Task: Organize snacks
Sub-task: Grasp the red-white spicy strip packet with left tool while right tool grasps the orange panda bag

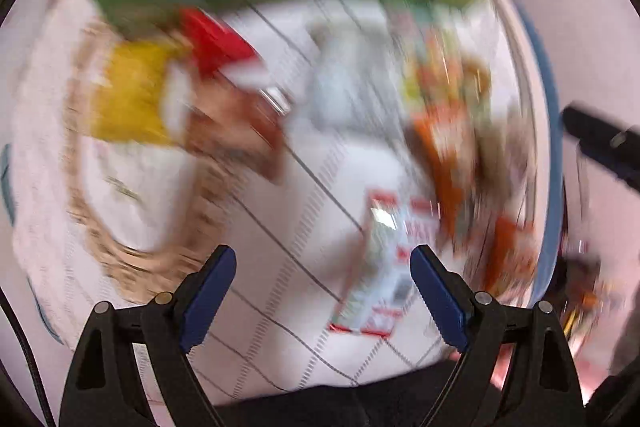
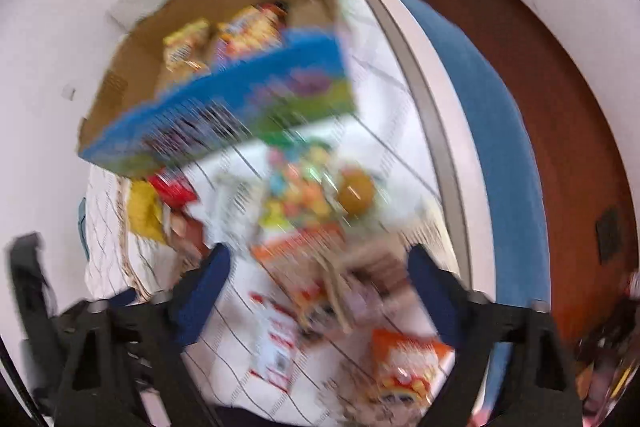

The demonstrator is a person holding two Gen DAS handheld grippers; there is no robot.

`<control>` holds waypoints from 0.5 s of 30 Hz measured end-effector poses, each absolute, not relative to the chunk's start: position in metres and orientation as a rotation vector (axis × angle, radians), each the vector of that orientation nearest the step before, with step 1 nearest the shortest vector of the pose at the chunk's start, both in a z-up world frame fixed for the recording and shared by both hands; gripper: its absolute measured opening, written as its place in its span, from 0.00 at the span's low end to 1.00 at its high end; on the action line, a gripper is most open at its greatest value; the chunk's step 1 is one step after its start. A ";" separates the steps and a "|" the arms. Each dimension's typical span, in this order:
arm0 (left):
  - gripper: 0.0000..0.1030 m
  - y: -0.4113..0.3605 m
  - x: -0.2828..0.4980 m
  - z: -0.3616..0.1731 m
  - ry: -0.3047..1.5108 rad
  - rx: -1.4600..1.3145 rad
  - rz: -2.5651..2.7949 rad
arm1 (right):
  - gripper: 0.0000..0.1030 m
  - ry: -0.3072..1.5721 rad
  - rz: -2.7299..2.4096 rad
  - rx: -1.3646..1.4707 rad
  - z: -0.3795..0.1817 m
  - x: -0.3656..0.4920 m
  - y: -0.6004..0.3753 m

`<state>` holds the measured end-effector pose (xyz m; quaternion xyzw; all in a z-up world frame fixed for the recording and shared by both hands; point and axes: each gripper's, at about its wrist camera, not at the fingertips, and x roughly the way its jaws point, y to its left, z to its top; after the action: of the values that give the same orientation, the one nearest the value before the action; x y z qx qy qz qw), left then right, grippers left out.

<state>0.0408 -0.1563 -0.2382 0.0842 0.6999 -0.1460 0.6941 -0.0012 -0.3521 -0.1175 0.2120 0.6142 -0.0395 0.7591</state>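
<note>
Both frames are motion-blurred, so counts are rough.

Step, as I judge it: the pick phase of sorting, both hands over the loose pile, nothing grabbed yet.

Largest to smallest:
- One white gridded cloth (image 2: 404, 107) covering the bench; all snacks lie on it.
- One open cardboard box with a blue-and-green printed side (image 2: 224, 99) at the far end, at least two yellow packets inside.
- One woven basket with a white liner (image 1: 120, 211) on the left; a yellow bag (image 1: 128, 95) and a red-and-brown packet (image 1: 224, 67) sit at its rim.
- Loose packets mid-cloth: one multicoloured bag (image 2: 300, 187), roughly two orange packs (image 2: 404, 359), one red-trimmed white packet (image 1: 380, 267). The rest is too smeared to count.

Left gripper (image 1: 322, 291): fingers wide, empty, the white packet just beside its right finger.
Right gripper (image 2: 320, 287): fingers moderately apart, over the orange packs; no squeeze visible.

Next move calls for slowing down, centring on one packet, then closing.
</note>
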 end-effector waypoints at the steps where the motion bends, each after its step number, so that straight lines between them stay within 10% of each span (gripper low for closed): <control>1: 0.87 -0.165 0.035 -0.251 1.583 0.211 -0.343 | 0.78 1.350 -0.106 0.476 -0.124 -0.013 -0.358; 8: 0.86 -0.207 0.017 -0.308 1.653 0.305 -0.365 | 0.80 1.465 -0.219 0.604 -0.174 -0.080 -0.386; 12: 0.50 -0.202 0.015 -0.300 1.614 0.253 -0.343 | 0.80 1.510 -0.243 0.645 -0.204 -0.100 -0.387; 15: 0.49 -0.182 0.020 -0.294 1.605 0.203 -0.277 | 0.80 1.519 -0.203 0.669 -0.223 -0.101 -0.382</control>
<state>0.0205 -0.1816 -0.2937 0.0904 0.7154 -0.1236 0.6817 -0.1007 -0.3815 -0.2226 0.2967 0.6741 -0.0902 0.6704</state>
